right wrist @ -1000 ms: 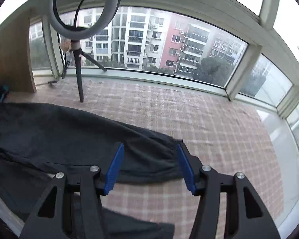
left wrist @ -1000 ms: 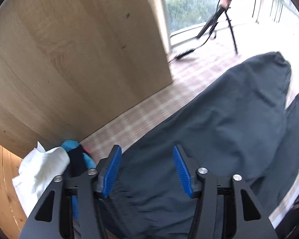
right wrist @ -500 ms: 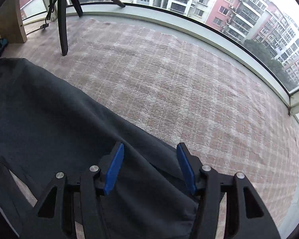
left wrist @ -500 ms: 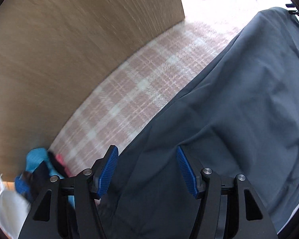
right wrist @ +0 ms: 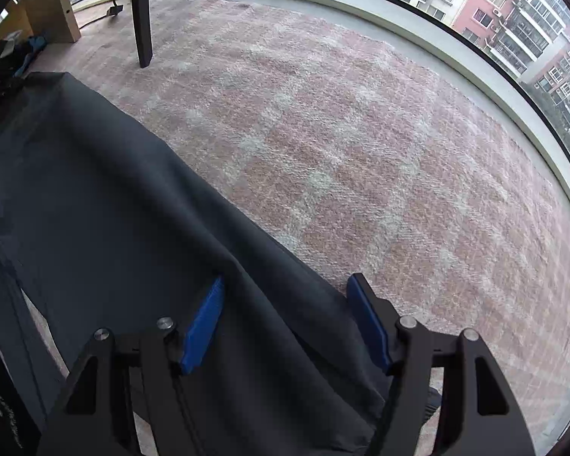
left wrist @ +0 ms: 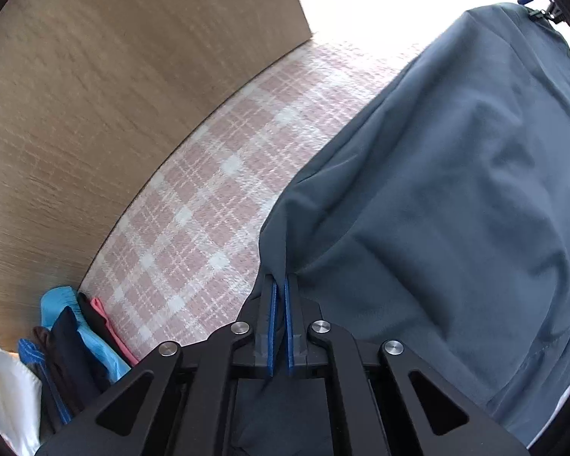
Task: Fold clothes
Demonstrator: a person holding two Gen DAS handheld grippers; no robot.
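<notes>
A pink checked rug (right wrist: 380,159) is covering the floor by the windows, with dark trousers (left wrist: 437,190) lying spread across it. The left gripper (left wrist: 279,292) has just been closing, its jaws pinching the trousers' edge, while the right gripper (right wrist: 288,304) is standing half open astride a trouser leg.

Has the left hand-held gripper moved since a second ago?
Yes. The left hand-held gripper came down closer to the plaid rug beside the wooden panel, its jaws just closing on the dark trousers.
</notes>
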